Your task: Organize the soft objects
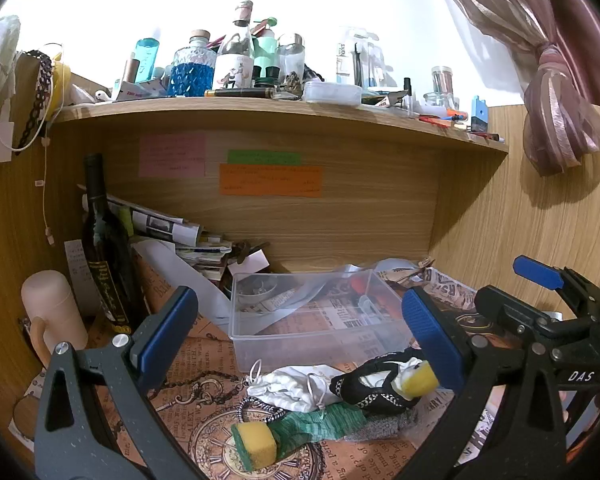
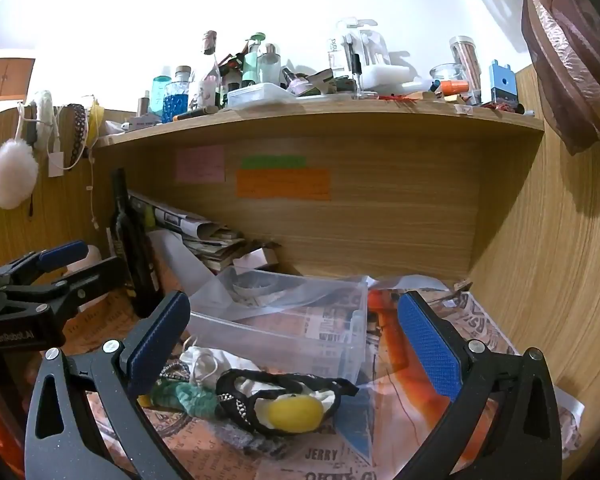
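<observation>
A pile of soft things lies on the printed paper in front of a clear plastic box [image 1: 316, 320]. It holds a yellow-green sponge [image 1: 254, 445], a green knit cloth [image 1: 320, 422], a white cloth [image 1: 288, 386], a black-and-white fabric piece [image 1: 374, 388] and a yellow sponge [image 1: 418, 378]. In the right wrist view the black fabric [image 2: 276, 396] wraps the yellow sponge [image 2: 296, 414], with the box [image 2: 284, 328] behind. My left gripper [image 1: 300, 336] is open and empty above the pile. My right gripper [image 2: 296, 344] is open and empty, also over the pile.
A dark wine bottle [image 1: 104, 248], a pale mug [image 1: 50, 312] and stacked papers [image 1: 172, 232] stand at the back left. A cluttered wooden shelf [image 1: 284, 114] runs overhead. Wooden walls close in both sides. A curtain [image 1: 556, 80] hangs at the right.
</observation>
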A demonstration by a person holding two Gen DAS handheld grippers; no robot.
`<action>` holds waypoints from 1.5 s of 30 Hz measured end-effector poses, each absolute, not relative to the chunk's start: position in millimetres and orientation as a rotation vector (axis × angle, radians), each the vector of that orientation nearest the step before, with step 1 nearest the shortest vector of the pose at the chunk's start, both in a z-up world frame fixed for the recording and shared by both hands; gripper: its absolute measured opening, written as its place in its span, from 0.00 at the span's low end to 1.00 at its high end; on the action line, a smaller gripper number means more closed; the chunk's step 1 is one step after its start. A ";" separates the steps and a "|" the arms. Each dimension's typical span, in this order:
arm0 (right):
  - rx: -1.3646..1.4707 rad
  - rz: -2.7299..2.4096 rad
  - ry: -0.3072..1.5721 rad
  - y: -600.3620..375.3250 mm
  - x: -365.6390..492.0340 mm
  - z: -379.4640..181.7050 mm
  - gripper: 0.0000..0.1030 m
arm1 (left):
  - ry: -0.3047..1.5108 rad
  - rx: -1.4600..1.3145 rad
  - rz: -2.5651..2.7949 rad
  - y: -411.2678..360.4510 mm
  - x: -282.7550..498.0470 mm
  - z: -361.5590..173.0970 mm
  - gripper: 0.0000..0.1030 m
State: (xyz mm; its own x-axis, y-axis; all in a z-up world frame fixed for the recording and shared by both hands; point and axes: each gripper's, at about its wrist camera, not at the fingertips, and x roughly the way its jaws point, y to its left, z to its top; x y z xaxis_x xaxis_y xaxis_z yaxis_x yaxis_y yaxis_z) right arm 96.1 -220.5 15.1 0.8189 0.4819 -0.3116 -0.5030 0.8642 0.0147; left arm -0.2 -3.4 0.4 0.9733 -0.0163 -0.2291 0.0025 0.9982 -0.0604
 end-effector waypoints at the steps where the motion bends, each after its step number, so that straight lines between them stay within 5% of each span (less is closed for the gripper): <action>1: -0.070 0.522 0.312 -220.9 95.7 15.0 1.00 | 0.231 -0.057 -0.010 -4.0 0.0 0.2 1.00; 45: -0.055 0.525 0.309 -220.0 95.3 19.7 1.00 | 0.229 -0.043 -0.018 -14.0 1.7 1.4 1.00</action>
State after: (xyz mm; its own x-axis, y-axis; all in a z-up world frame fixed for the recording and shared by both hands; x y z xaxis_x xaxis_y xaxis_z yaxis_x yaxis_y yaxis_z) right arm 95.3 -220.0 19.7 0.8202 0.4849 -0.3037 -0.5014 0.8648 0.0267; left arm 1.7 -14.0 1.4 0.9737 -0.0231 -0.2268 0.0132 0.9989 -0.0451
